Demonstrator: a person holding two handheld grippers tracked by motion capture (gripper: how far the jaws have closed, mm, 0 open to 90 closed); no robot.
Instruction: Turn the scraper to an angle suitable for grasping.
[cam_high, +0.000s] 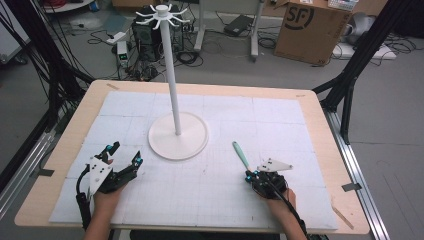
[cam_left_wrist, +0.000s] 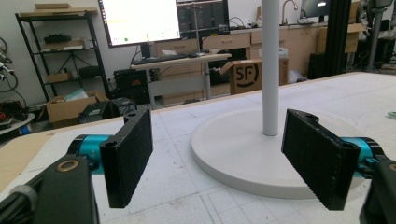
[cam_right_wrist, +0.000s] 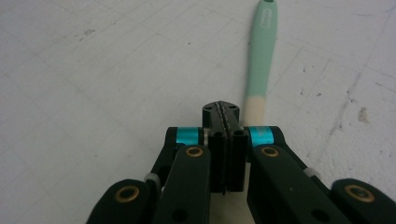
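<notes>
Black serrated pads of my right gripper (cam_high: 248, 174) sit pressed together with nothing between them, and the mint-green utensil (cam_high: 240, 154) lies on the white mat just beyond their tips, a little to their right in the right gripper view (cam_right_wrist: 260, 56), its slim handle running away toward the far left. My left gripper (cam_high: 124, 154) rests at the near left with jaws wide and empty, well apart from it, so the right hand is nearer. Farther off stands the smooth white stand (cam_high: 178, 135), a round base and tall post.
</notes>
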